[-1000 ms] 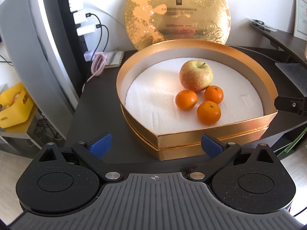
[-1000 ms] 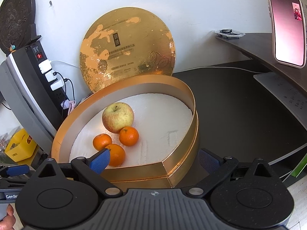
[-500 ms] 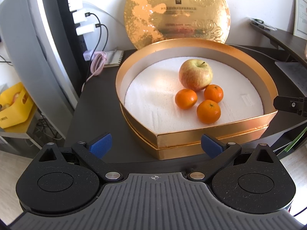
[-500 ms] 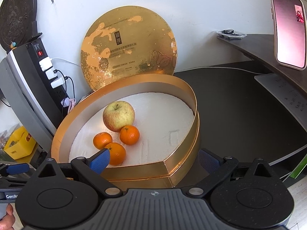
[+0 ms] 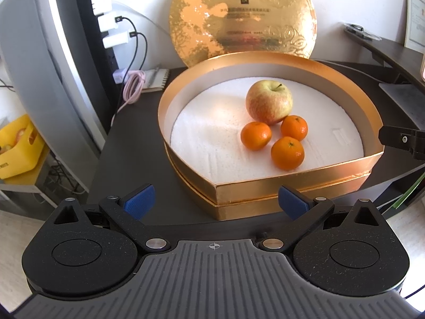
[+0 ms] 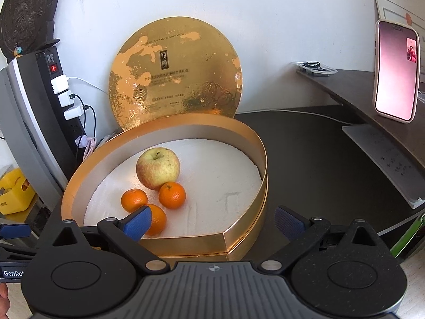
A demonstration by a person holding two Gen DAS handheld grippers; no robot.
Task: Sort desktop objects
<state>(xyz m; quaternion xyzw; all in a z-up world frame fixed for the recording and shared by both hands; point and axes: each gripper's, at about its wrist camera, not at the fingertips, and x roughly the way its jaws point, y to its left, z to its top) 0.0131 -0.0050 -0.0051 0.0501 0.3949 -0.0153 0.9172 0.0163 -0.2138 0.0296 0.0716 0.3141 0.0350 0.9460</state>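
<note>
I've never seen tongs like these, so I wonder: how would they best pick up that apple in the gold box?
Probably from above, closing on the apple's round sides at its widest part. It stands stem up, two oranges touch its near side, and the gold box's wall blocks a low approach. Both the left tongs and right tongs are open, outside the box.

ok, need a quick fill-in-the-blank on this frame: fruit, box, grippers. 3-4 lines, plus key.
1. The gold box holds one apple and ____ tangerines.
2. The fruit rests on a ____ foam liner.
3. The round gold lid leans against the ____.
4. The left gripper and the right gripper both have their jaws ____.

Missing words: three; white; wall; open
</note>
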